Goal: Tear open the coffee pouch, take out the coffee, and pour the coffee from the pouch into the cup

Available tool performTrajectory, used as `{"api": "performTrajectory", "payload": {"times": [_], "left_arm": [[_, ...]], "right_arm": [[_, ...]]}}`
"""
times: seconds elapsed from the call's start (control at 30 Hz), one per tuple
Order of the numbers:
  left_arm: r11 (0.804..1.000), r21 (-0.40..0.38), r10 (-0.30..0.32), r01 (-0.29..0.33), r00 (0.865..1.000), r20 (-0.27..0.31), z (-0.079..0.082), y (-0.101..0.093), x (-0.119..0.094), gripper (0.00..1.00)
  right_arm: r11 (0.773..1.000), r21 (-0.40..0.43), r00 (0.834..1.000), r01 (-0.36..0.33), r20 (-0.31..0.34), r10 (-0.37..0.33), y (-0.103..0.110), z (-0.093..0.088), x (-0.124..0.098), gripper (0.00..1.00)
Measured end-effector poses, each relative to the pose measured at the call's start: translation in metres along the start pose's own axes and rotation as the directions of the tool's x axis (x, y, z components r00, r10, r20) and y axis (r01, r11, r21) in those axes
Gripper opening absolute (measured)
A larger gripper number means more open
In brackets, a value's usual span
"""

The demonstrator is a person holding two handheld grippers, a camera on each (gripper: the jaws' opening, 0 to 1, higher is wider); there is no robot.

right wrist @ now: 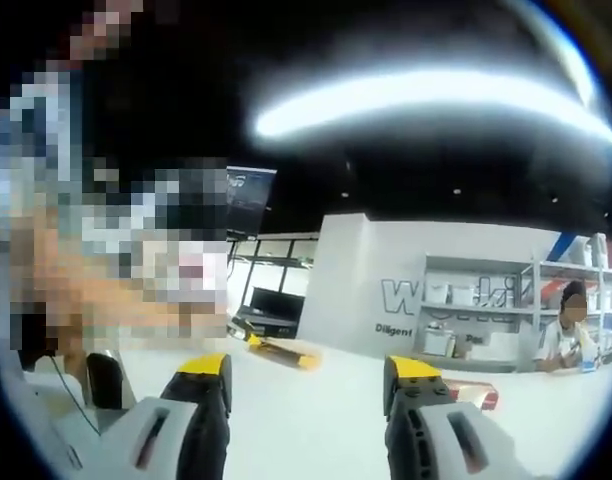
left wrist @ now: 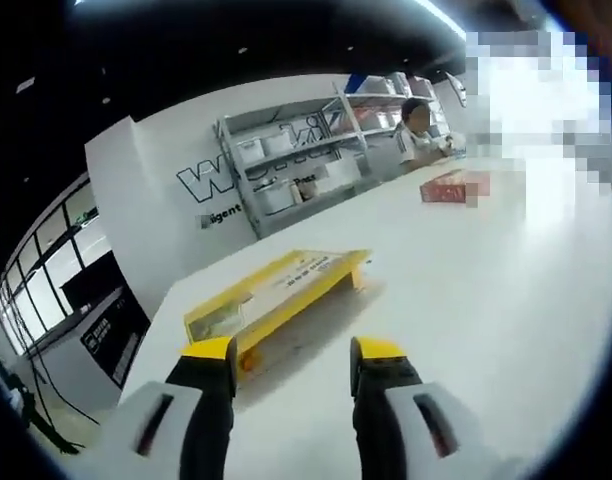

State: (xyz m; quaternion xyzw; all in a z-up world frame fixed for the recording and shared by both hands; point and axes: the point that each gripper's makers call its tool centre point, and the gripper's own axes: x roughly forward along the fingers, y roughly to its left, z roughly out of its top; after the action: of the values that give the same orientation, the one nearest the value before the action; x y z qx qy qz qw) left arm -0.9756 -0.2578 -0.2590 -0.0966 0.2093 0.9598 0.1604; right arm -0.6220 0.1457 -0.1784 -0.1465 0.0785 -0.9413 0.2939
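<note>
In the left gripper view, the left gripper (left wrist: 293,362) hovers with jaws apart and nothing between them, just short of a flat yellow box (left wrist: 276,292) lying on the white table (left wrist: 466,300); a red box (left wrist: 454,186) sits farther off. In the right gripper view, the right gripper (right wrist: 311,378) is likewise spread and empty above the table, the yellow box (right wrist: 284,351) far ahead.

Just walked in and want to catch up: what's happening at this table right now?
Nothing is being handled yet. The left hand-held gripper hovers open and empty above the white table, facing a flat yellow cardboard box. The right hand-held gripper is open and empty too, raised higher. A red box lies farther along the table, near a seated person.
</note>
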Motion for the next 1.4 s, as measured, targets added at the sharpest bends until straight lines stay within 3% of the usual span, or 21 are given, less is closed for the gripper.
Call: {"api": "performTrajectory", "payload": {"times": [0.17, 0.33, 0.5, 0.6, 0.87, 0.97, 1.03, 1.1, 1.3, 1.4], "left_arm": [[1.0, 0.004, -0.012, 0.012, 1.0, 0.012, 0.007, 0.0, 0.003, 0.48], [1.0, 0.015, -0.011, 0.012, 1.0, -0.024, 0.004, -0.005, 0.008, 0.47], [0.996, 0.09, -0.022, 0.027, 0.998, -0.054, 0.0, -0.014, 0.013, 0.48], [0.992, 0.123, -0.012, 0.018, 0.999, -0.052, 0.0, -0.017, 0.013, 0.54], [0.982, 0.186, 0.007, 0.008, 0.997, -0.079, 0.001, -0.019, 0.016, 0.51], [0.978, 0.21, 0.028, -0.007, 0.995, -0.099, -0.001, -0.018, 0.02, 0.49], [0.982, 0.186, 0.024, -0.003, 0.994, -0.109, -0.003, -0.005, 0.041, 0.47], [0.981, 0.193, 0.026, -0.004, 0.994, -0.109, -0.004, -0.006, 0.048, 0.47], [0.963, 0.268, 0.024, 0.01, 0.992, -0.123, -0.007, -0.009, 0.068, 0.44], [0.933, 0.36, 0.027, 0.017, 0.993, -0.117, -0.003, -0.01, 0.081, 0.42]], "right_arm": [[1.0, 0.002, 1.0, 0.001, -0.014, -0.001, -0.002, -0.006, 0.001, 0.61], [1.0, -0.003, 1.0, 0.013, -0.015, -0.013, -0.007, -0.006, -0.001, 0.61], [1.0, 0.004, 1.0, 0.02, -0.022, -0.02, -0.013, -0.01, -0.003, 0.61], [0.999, -0.001, 0.999, 0.033, -0.029, -0.033, -0.02, -0.012, -0.005, 0.61], [0.997, 0.005, 0.997, 0.077, -0.033, -0.077, -0.042, -0.015, -0.015, 0.6], [0.996, 0.012, 0.996, 0.084, -0.041, -0.083, -0.044, -0.019, -0.015, 0.6], [0.996, 0.004, 0.995, 0.086, -0.05, -0.086, -0.045, -0.02, -0.015, 0.6], [0.996, 0.001, 0.994, 0.092, -0.054, -0.092, -0.047, -0.021, -0.015, 0.6], [0.993, 0.0, 0.991, 0.114, -0.071, -0.114, -0.057, -0.025, -0.019, 0.6], [0.992, 0.001, 0.989, 0.123, -0.076, -0.123, -0.06, -0.027, -0.019, 0.6]]}}
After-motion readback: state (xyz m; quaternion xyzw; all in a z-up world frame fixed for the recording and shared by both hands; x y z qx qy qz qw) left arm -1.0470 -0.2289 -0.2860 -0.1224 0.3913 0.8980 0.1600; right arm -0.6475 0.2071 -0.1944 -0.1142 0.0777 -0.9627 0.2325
